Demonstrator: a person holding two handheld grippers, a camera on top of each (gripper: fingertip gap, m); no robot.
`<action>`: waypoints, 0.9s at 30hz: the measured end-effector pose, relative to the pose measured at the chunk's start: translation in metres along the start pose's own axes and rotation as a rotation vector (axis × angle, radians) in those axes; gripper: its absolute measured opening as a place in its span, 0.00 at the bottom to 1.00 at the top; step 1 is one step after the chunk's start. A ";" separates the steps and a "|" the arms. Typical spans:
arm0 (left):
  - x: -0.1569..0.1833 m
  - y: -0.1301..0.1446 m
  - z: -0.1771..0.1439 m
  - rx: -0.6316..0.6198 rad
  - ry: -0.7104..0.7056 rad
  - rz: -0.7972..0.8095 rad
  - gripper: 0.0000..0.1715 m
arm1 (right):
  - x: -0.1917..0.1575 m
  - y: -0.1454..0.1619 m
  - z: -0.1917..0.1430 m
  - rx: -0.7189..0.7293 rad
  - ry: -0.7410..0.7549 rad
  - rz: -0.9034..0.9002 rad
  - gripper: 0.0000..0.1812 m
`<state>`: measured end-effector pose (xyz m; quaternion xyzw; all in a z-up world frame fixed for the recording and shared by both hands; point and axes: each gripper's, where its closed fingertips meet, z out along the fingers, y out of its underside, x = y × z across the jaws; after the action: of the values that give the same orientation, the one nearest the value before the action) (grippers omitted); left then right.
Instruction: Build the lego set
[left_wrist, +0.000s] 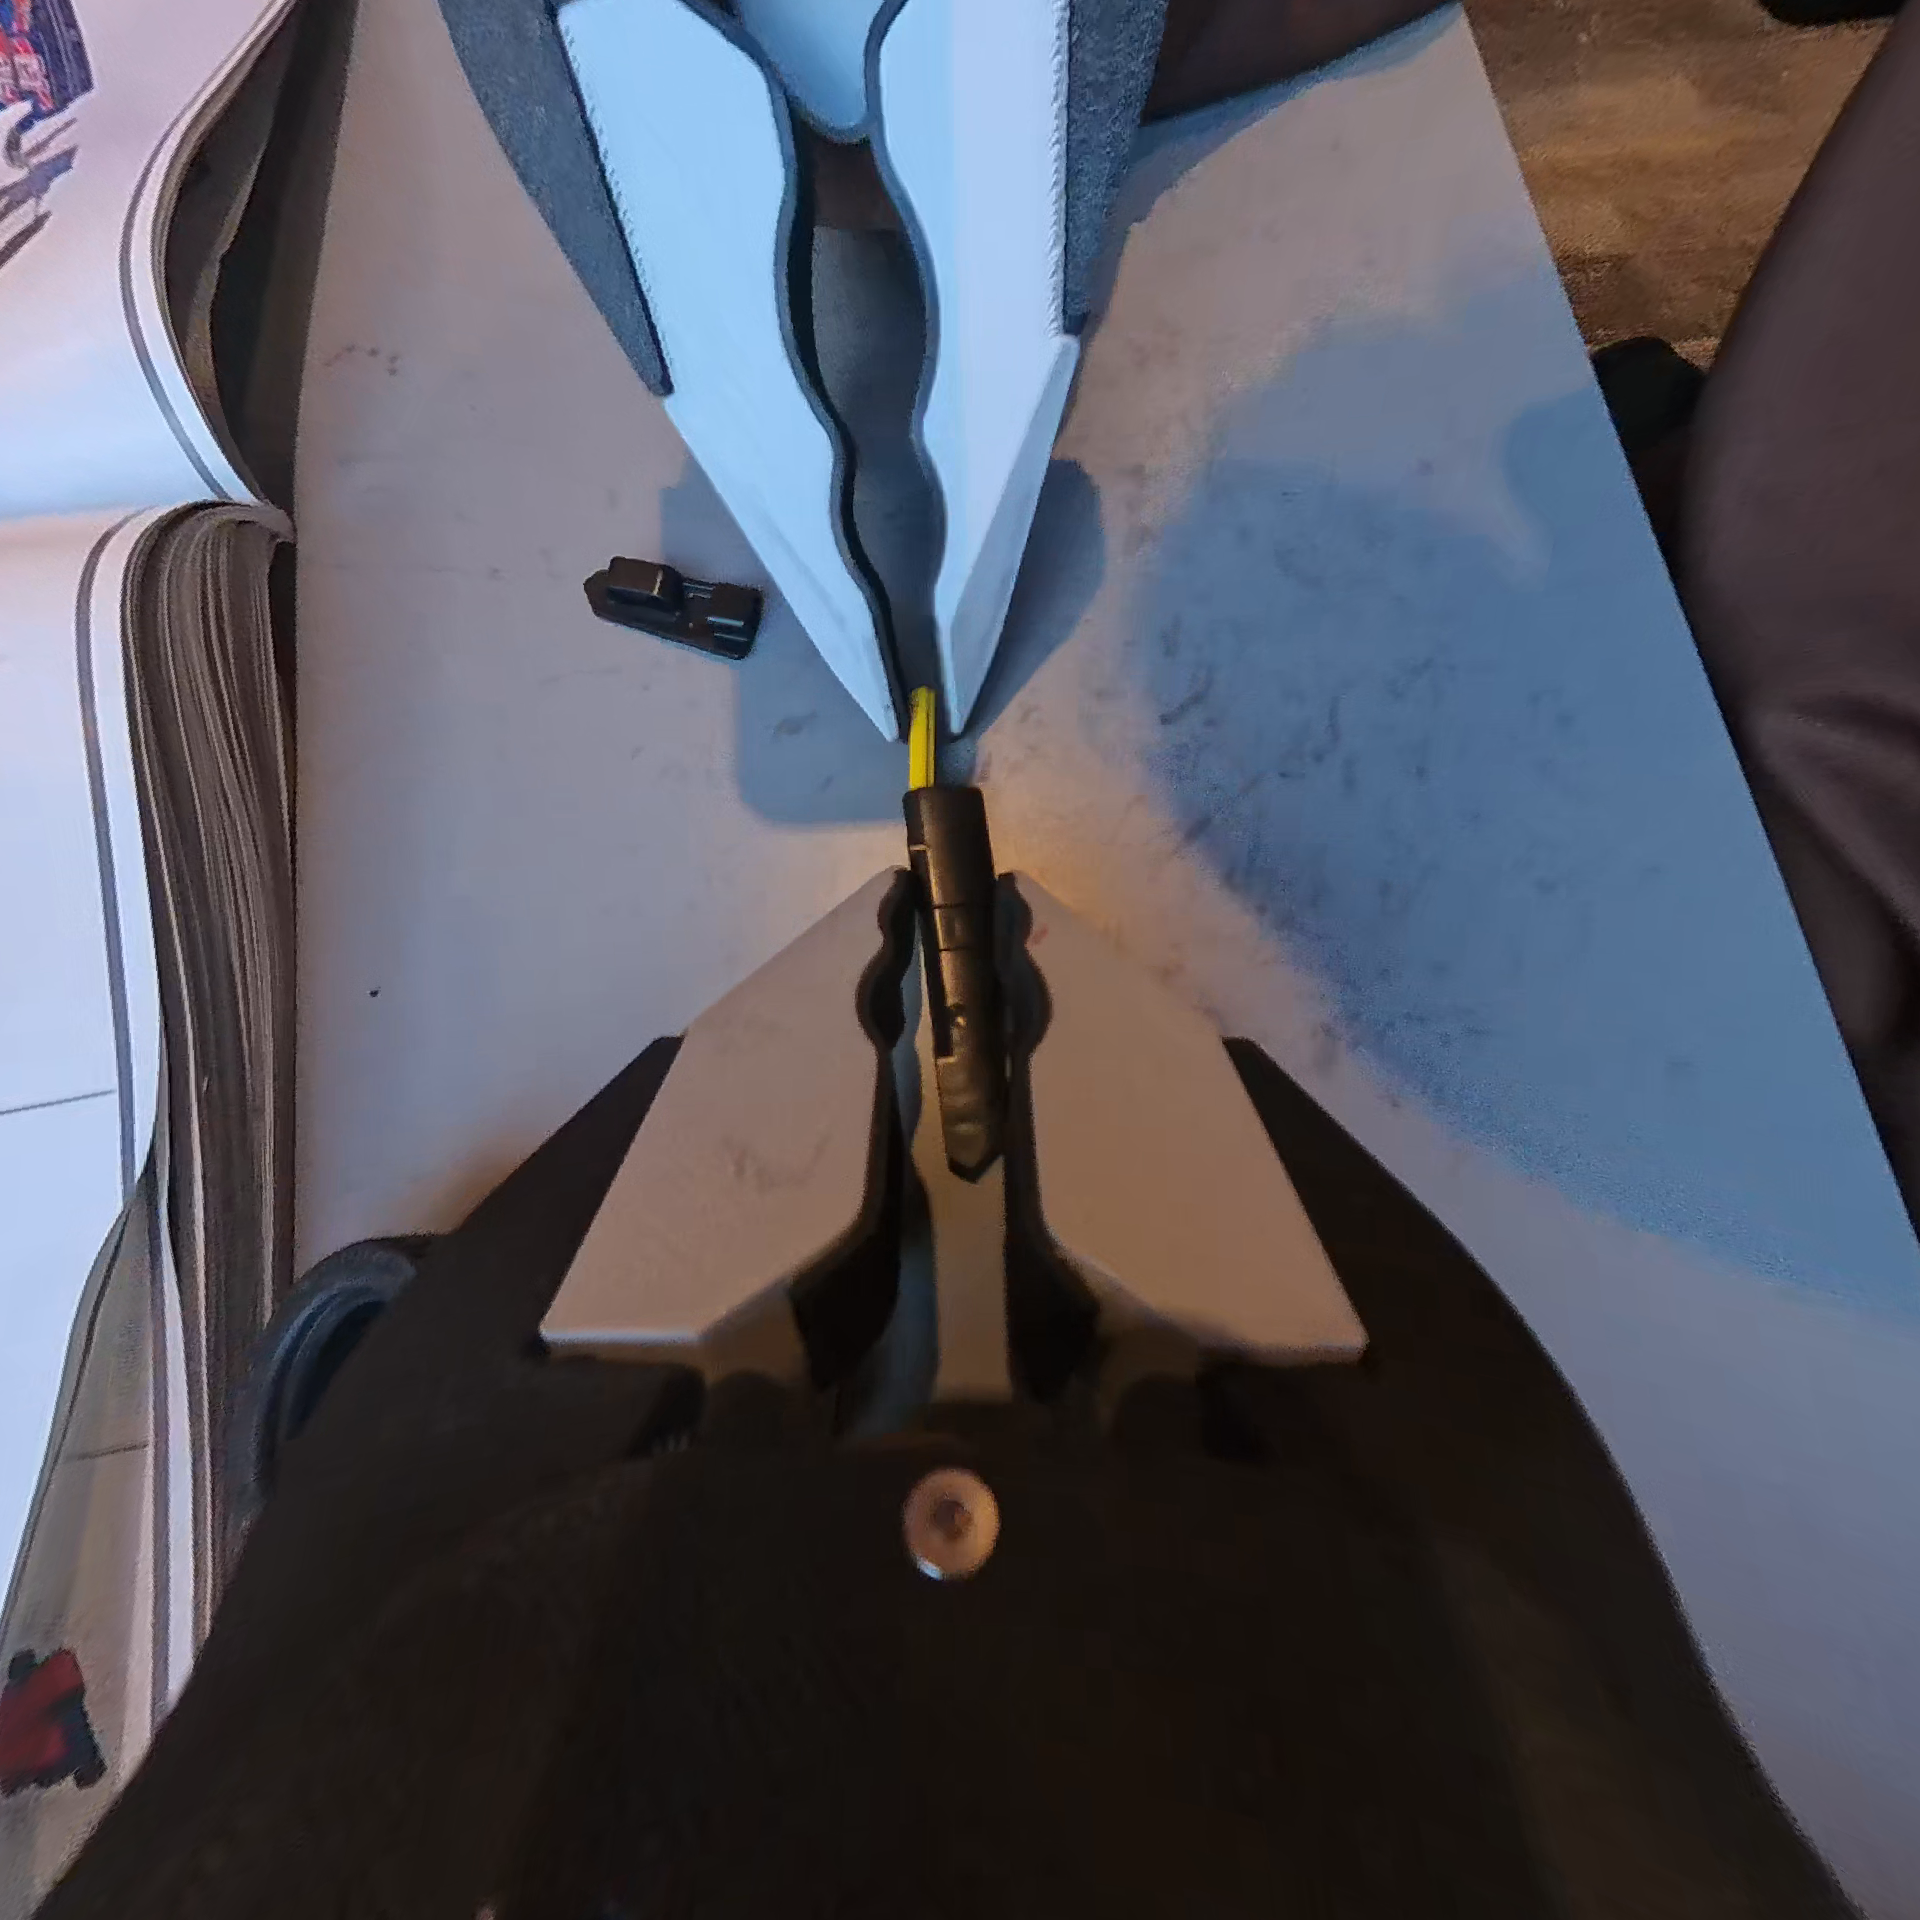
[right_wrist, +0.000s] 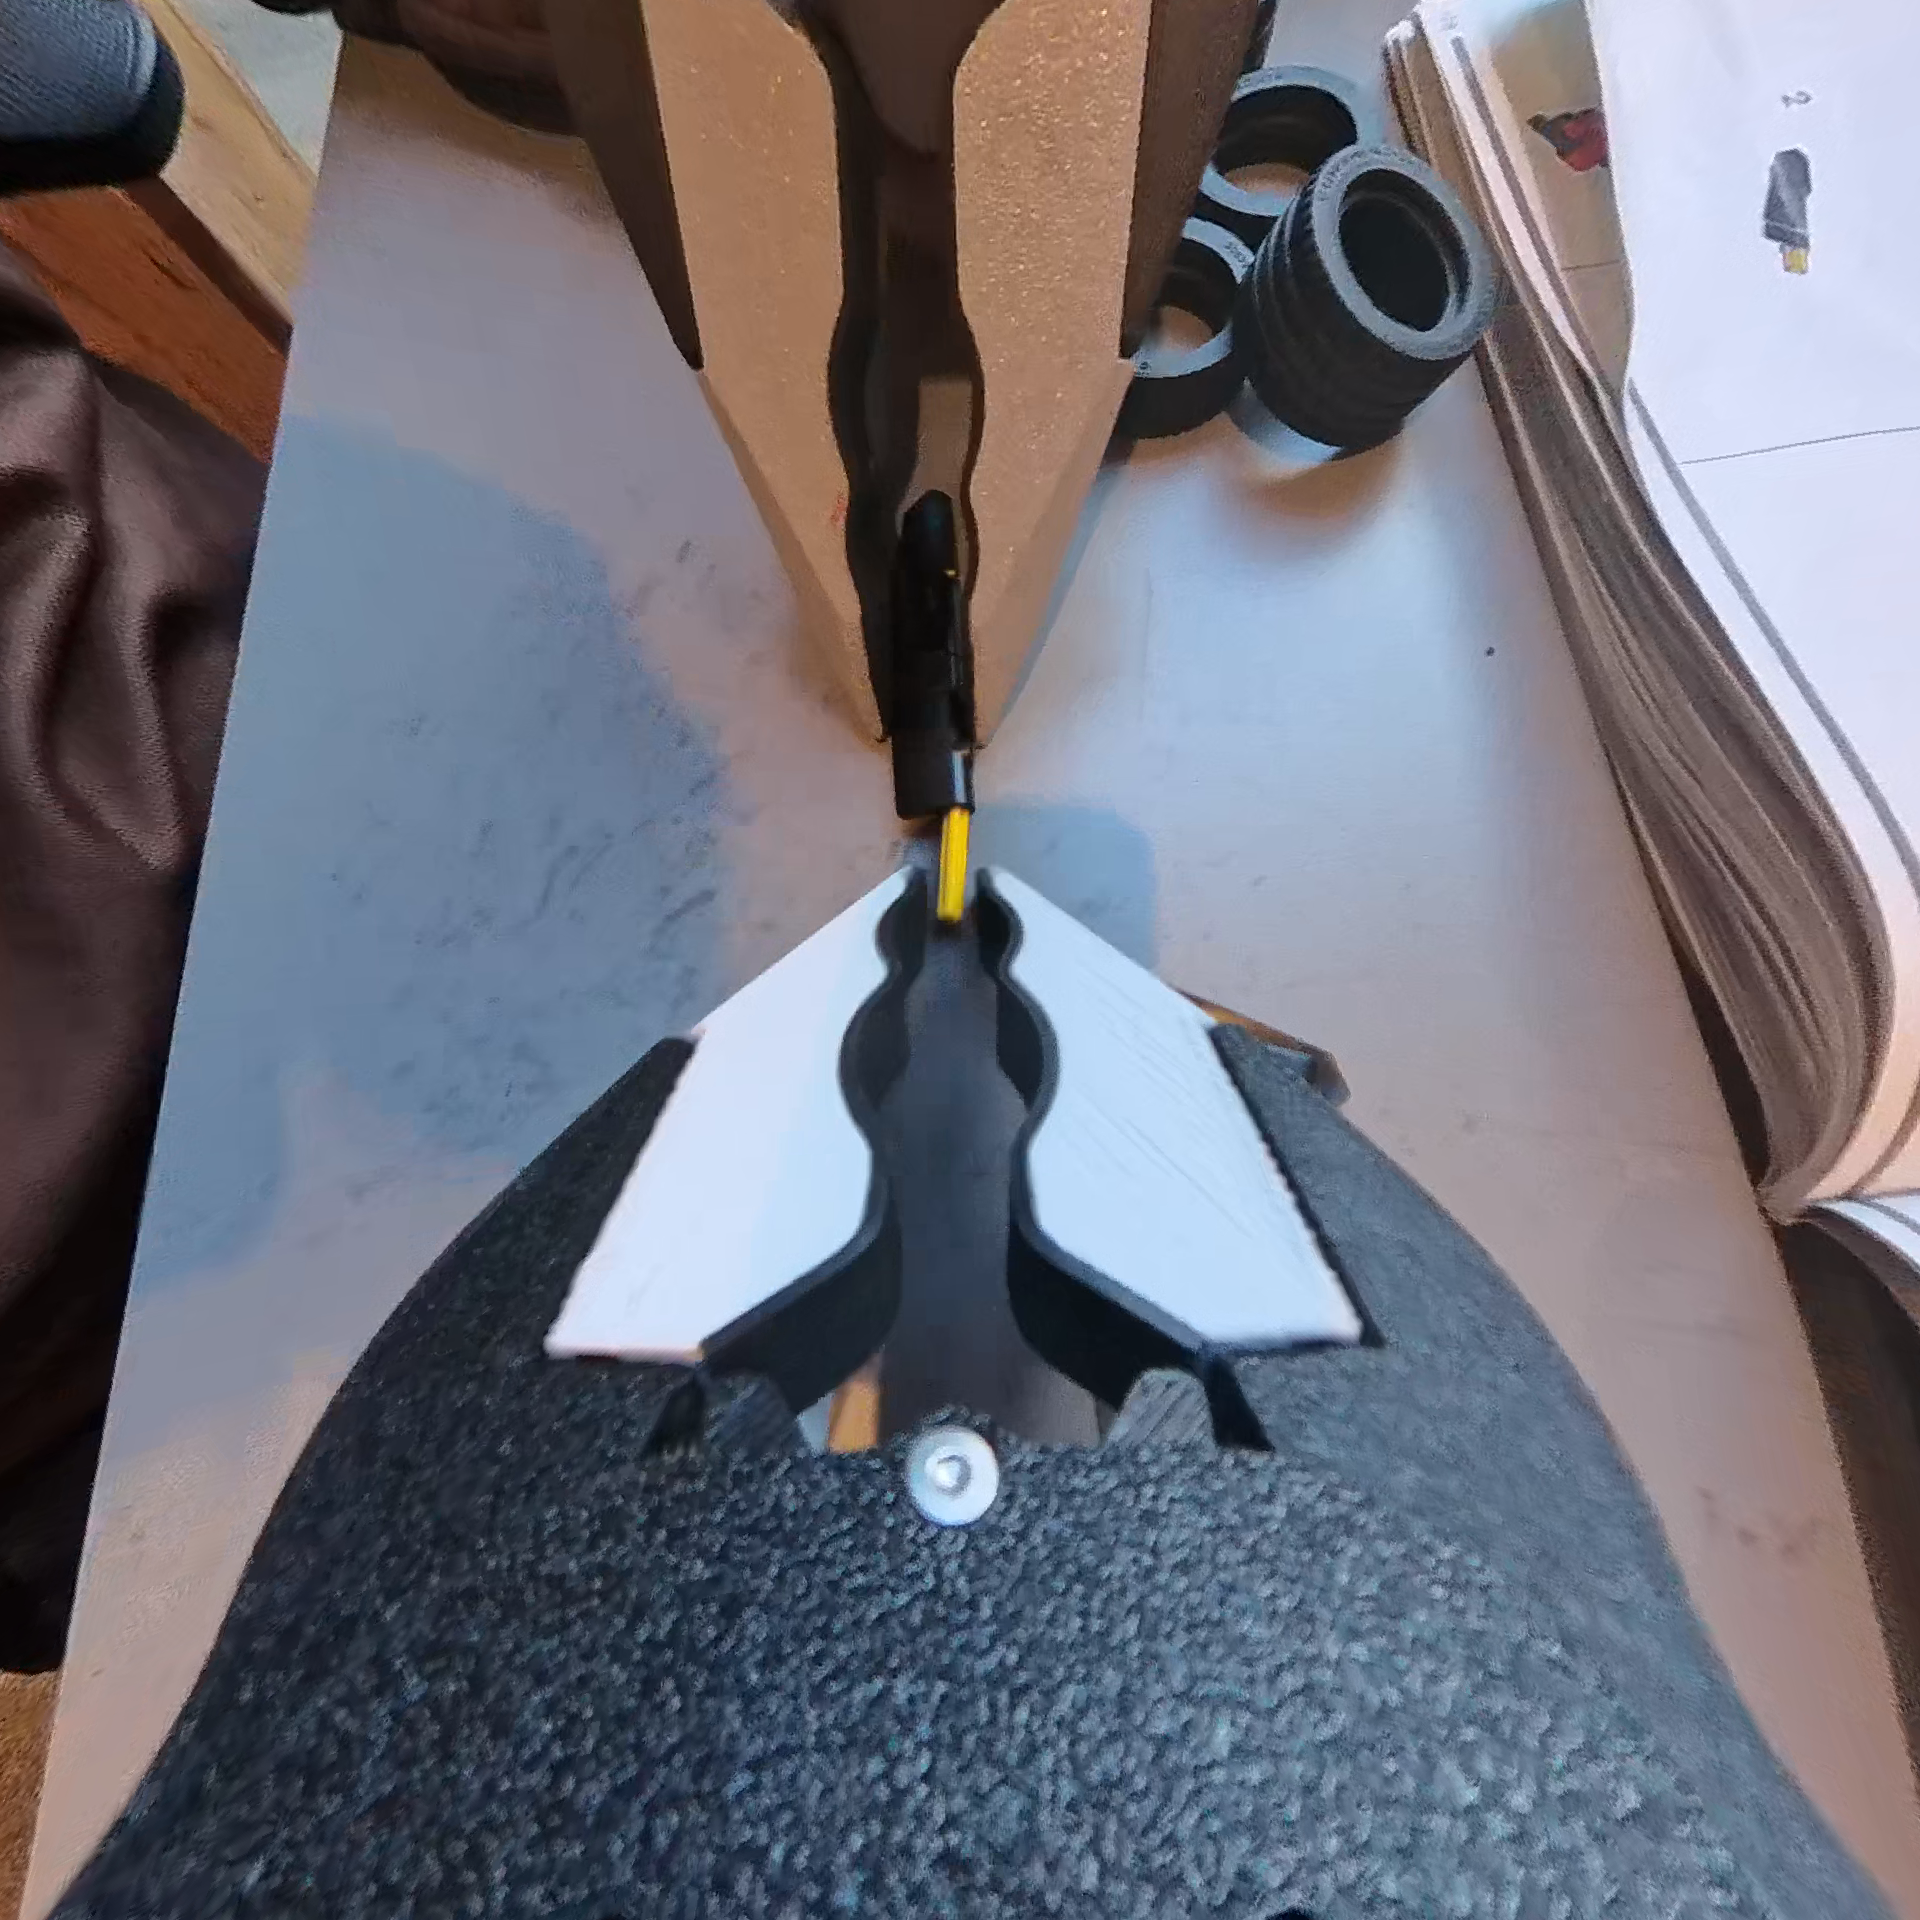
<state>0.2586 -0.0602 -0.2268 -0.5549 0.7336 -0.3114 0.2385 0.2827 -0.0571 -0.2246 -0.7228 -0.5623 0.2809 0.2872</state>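
Lengthwise between opposed claws: black piece (left_wrist: 951, 935) clamped in left claw (left_wrist: 958, 883), its yellow pin (right_wrist: 953, 868) in right claw (right_wrist: 953, 878).

1. The left gripper (left_wrist: 956, 883) and the right gripper (right_wrist: 951, 883) are meeting tip to tip over the middle of the desk (left_wrist: 468, 831).
2. A long lego piece (left_wrist: 951, 935) is sitting between the left gripper's fingers, its near end poking out toward the right gripper.
3. A thin pin (right_wrist: 953, 868) is sticking out of that end, reaching in between the right gripper's fingertips.
4. A small lego part (left_wrist: 675, 608) is lying on the desk just beside the right gripper.
5. A stack of tyres (right_wrist: 1340, 281) is standing on the desk beside the left gripper, near the booklet (right_wrist: 1714, 623) lying along that desk edge.
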 end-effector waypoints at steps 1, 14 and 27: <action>0.000 0.000 0.000 0.000 -0.004 0.001 0.08 | 0.002 -0.001 -0.003 0.017 0.012 0.006 0.07; 0.000 0.000 0.000 0.002 -0.015 -0.008 0.07 | 0.002 0.008 -0.005 -0.020 0.054 0.000 0.00; 0.000 0.000 0.000 -0.004 -0.058 0.045 0.07 | 0.004 0.006 -0.003 -0.016 -0.009 0.060 0.00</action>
<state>0.2588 -0.0602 -0.2268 -0.5477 0.7393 -0.2882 0.2654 0.2898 -0.0552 -0.2274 -0.7404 -0.5437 0.2883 0.2704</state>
